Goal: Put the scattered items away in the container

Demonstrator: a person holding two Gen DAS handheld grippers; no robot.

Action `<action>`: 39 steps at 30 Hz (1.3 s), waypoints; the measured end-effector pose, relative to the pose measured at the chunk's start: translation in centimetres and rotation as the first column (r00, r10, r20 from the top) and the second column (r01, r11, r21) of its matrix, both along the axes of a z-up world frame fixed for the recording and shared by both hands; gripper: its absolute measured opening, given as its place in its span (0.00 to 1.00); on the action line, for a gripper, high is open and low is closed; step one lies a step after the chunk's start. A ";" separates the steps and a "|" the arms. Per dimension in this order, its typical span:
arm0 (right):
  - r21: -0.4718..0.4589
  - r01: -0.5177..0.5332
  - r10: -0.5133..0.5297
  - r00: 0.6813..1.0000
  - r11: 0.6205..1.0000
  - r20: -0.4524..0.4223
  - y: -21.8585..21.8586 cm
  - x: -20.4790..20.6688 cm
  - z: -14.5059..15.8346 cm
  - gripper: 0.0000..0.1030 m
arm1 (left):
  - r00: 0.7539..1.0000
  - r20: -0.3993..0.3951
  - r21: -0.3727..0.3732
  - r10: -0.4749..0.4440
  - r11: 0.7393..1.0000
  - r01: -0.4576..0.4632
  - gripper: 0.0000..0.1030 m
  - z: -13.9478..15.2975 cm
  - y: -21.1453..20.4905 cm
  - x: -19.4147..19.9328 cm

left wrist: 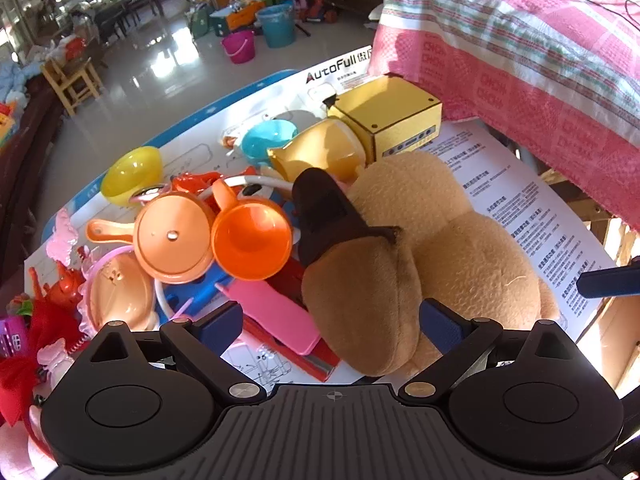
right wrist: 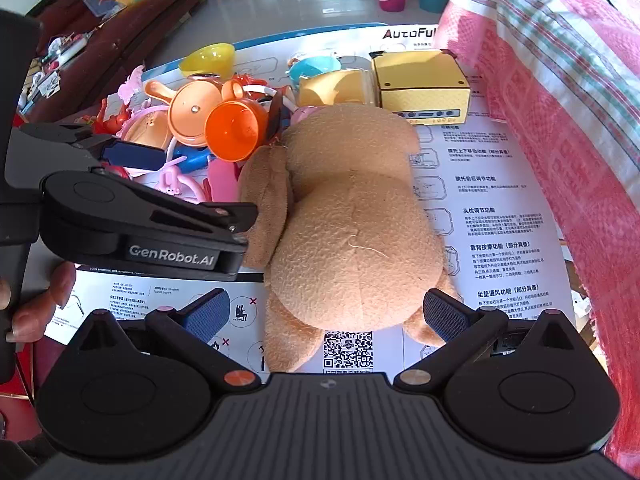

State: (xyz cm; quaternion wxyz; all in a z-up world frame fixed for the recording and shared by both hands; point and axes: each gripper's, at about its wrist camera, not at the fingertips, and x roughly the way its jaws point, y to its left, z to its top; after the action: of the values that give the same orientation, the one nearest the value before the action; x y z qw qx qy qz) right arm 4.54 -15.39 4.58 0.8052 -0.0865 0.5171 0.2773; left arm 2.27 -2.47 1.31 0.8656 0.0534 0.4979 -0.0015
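Note:
A tan plush toy (right wrist: pixel 352 216) with a dark brown ear (left wrist: pixel 324 208) lies on a white printed sheet (right wrist: pixel 500 184). My right gripper (right wrist: pixel 328 312) is open and straddles its lower body; the pads (right wrist: pixel 208 312) do not press it. In the left wrist view my left gripper (left wrist: pixel 332 322) is open around the plush's brown head end (left wrist: pixel 360 300). Left of the plush sit a heaped orange pot lid (left wrist: pixel 172 236), orange cup (left wrist: pixel 252 240), yellow bowl (left wrist: pixel 132 176), blue bowl (left wrist: pixel 268 140) and pink flat piece (left wrist: pixel 276 312). Behind stands a yellow box (left wrist: pixel 396 116).
A pink checked cloth (left wrist: pixel 520 40) hangs over the right side, close to the plush. The left gripper's black housing (right wrist: pixel 160 240) and a person's fingers (right wrist: pixel 40 300) fill the left of the right wrist view. Buckets (left wrist: pixel 276 24) and a wooden chair (left wrist: pixel 72 80) stand on the floor beyond.

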 end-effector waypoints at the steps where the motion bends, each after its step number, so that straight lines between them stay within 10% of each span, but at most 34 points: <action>1: 0.000 0.003 -0.003 1.000 1.000 -0.001 -0.1 0.0 0.0 1.00 | 1.000 -0.002 -0.011 -0.004 1.000 0.004 0.97 0.0 -0.2 0.2; 9: 0.002 0.016 -0.016 1.000 1.000 0.012 -0.7 0.0 0.1 0.99 | 0.999 -0.038 0.033 0.014 0.999 -0.012 0.96 -2.1 -1.0 1.5; 22: 0.030 0.090 -0.093 0.988 0.995 0.125 -2.4 2.0 2.8 0.88 | 0.999 -0.009 -0.113 0.047 0.993 -0.047 0.95 -2.9 2.7 -1.0; 39: 0.290 0.024 -0.013 0.999 0.957 -0.038 3.8 5.5 1.3 0.50 | 0.999 0.014 -0.128 0.033 0.991 -0.031 0.94 -3.3 3.9 -2.2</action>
State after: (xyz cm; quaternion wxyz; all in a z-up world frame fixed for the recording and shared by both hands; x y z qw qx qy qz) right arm 10.05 -11.60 5.88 0.8022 0.0425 0.4860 0.3442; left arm 0.05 1.44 -2.01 0.8710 -0.0101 0.4908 -0.0190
